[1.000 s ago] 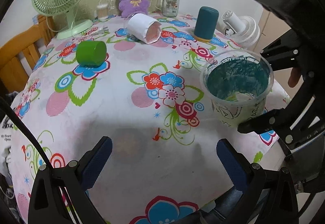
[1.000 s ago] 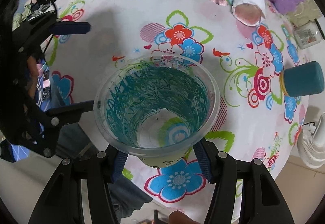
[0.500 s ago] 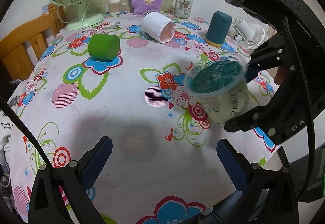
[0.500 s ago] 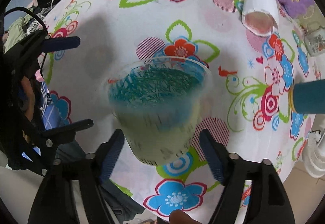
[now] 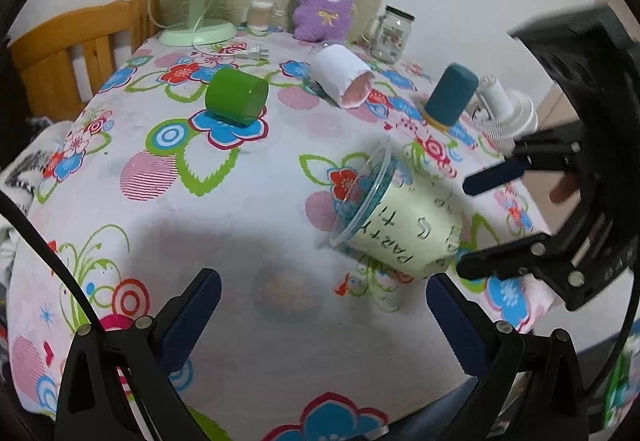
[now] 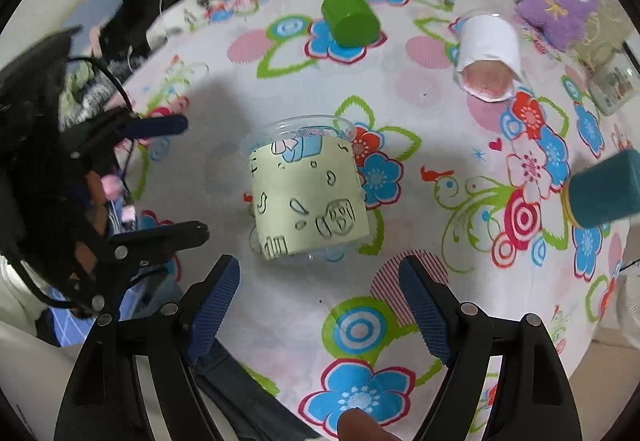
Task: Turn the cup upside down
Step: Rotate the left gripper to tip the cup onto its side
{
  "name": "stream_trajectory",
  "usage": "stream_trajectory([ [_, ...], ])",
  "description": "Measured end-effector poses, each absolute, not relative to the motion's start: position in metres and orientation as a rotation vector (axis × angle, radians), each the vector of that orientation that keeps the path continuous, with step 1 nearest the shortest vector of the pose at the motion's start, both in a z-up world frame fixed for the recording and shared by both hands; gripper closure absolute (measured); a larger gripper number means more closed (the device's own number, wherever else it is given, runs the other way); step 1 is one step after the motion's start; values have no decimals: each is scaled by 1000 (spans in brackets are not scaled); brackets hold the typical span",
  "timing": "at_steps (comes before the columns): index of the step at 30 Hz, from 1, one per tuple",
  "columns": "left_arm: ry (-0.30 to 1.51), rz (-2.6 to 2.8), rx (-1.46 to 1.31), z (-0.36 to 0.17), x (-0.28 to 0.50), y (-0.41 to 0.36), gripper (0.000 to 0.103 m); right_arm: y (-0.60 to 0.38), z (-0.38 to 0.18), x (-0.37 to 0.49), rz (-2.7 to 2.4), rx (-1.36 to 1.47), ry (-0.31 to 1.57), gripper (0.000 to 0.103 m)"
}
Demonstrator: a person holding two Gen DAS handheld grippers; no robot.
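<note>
Cup (image 5: 400, 219) not flipped yet, I'd judge: it lies tilted on its side near the right edge of the tablecloth (image 5: 248, 241), mouth toward the table's middle, base toward my right gripper (image 6: 320, 305), whose jaws stand wide and touch nothing. My left gripper (image 5: 324, 321) is spread wide too, empty. Left wrist view shows the clear rim and lettering on the sleeve; right wrist view shows only doodles on its upper side, plus my left gripper off to the side

Pale-green doodled clear cup (image 6: 306, 197), plain green cup (image 6: 350, 19), bright flowered white tablecloth (image 6: 420, 101).
</note>
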State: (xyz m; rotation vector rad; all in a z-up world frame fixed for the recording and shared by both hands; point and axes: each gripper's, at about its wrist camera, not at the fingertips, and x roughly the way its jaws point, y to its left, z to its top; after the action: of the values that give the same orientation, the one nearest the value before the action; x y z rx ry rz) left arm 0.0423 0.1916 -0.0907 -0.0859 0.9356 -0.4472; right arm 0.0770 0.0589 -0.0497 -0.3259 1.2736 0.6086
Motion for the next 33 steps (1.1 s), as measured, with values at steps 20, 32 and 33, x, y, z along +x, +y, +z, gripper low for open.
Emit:
stream_trajectory([
  [20,971,-318,-485,-81,41,146,0,-56,-79,26,562,-77,1163,19],
  [32,1076,-157,-568,-104,58,118,0,-69,-89,9,630,-97,1080,16],
  [33,1084,-140,-571,-106,60,116,0,-70,-89,5,638,-104,1063,14],
])
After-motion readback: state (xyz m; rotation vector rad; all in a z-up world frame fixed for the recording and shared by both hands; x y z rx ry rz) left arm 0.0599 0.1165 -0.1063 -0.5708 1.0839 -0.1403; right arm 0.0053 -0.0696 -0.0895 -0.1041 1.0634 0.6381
